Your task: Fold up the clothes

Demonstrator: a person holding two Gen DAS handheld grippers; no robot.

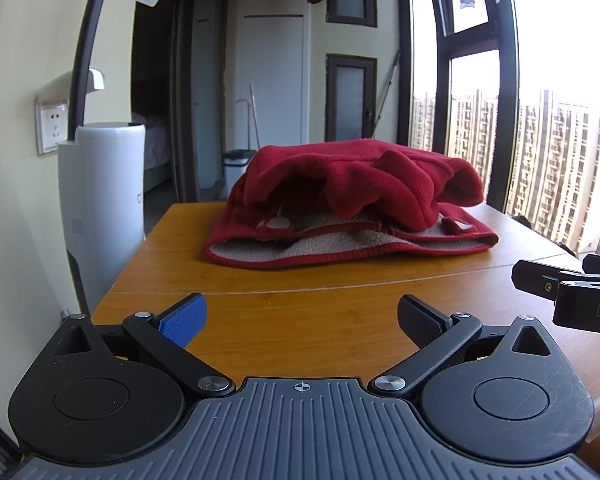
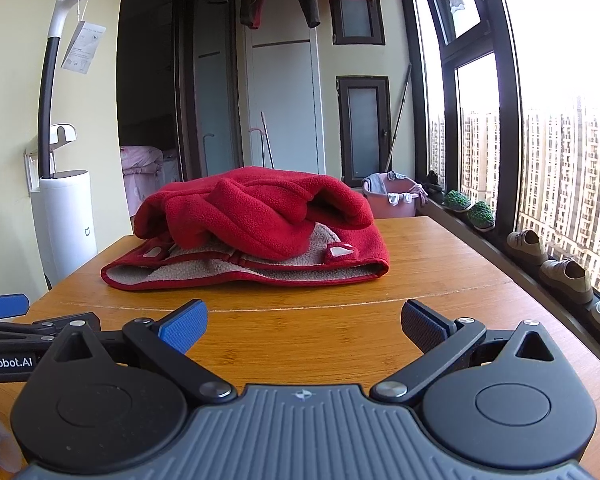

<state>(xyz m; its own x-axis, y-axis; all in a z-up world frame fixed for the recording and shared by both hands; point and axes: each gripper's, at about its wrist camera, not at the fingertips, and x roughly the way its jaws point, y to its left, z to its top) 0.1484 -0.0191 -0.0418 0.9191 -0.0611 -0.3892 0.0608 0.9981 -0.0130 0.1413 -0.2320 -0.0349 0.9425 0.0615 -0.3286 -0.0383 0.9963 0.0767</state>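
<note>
On the far part of the wooden table (image 2: 440,272), a red fleece jacket (image 2: 256,228) is lying in a loose heap. Both the left gripper (image 1: 302,320) and the right gripper (image 2: 304,322) are hovering near the table's front edge, well apart from the jacket, with fingers spread and holding nothing.

Red fleece garment (image 1: 352,196) with beige fuzzy lining, on orange-brown wood-grain surface (image 1: 300,320). Left tongs (image 1: 302,320) black, one pad blue, one black; right tongs (image 2: 304,322) same. Pink basin (image 2: 396,200) at 1 o'clock.
</note>
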